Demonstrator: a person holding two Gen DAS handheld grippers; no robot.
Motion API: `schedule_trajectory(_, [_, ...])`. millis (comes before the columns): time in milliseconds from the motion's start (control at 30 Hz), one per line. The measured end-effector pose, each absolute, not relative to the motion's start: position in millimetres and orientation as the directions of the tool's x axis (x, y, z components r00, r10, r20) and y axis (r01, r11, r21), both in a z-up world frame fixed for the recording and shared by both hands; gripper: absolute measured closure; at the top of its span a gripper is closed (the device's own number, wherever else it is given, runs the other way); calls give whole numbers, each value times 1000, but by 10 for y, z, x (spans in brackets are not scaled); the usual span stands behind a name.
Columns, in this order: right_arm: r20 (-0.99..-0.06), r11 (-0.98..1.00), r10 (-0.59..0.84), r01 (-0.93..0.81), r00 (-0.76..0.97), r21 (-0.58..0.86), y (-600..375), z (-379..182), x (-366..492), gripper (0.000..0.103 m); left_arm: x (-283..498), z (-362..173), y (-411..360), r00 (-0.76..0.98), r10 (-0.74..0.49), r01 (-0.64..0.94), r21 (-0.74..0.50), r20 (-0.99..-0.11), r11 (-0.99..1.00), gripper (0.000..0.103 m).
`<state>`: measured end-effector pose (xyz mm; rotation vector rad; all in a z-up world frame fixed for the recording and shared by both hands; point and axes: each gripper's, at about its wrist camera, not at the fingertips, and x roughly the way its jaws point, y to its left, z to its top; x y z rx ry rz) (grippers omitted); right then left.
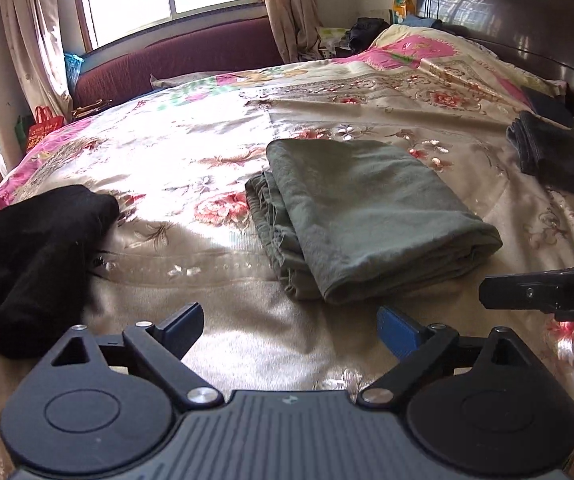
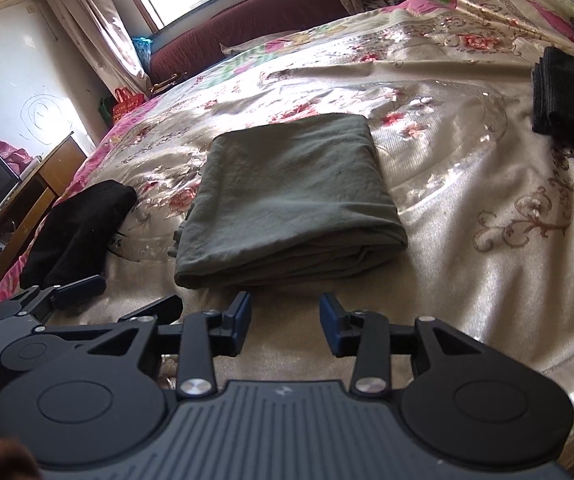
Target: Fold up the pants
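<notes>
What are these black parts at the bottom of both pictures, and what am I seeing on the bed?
They are two hand-held grippers; a person carries one in each hand, and each has a camera that looks forward along its fingers. One picture is from the left gripper, the other from the right gripper. Both have their jaws open and hold nothing. In front of them, on the flowered bedspread, lie the grey-green pants, already folded into a flat rectangle. A loose black garment lies to the left, and a folded dark one lies farther back on the right.
</notes>
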<state>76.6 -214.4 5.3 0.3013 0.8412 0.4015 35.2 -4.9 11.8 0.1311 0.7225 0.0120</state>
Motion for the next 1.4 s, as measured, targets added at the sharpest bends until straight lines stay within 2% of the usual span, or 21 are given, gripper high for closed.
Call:
schedule_trajectory(300, [-695,899,432,-217,575,379,-2081,-154,524,63,112,-112,-2,717,54,21,99,-695,995,0])
schedule_trajectory(1400, [-708,912,410,-273,575,306,-1936,-158,451,60,69,-122,-68,730,62,28,120,-680,992,0])
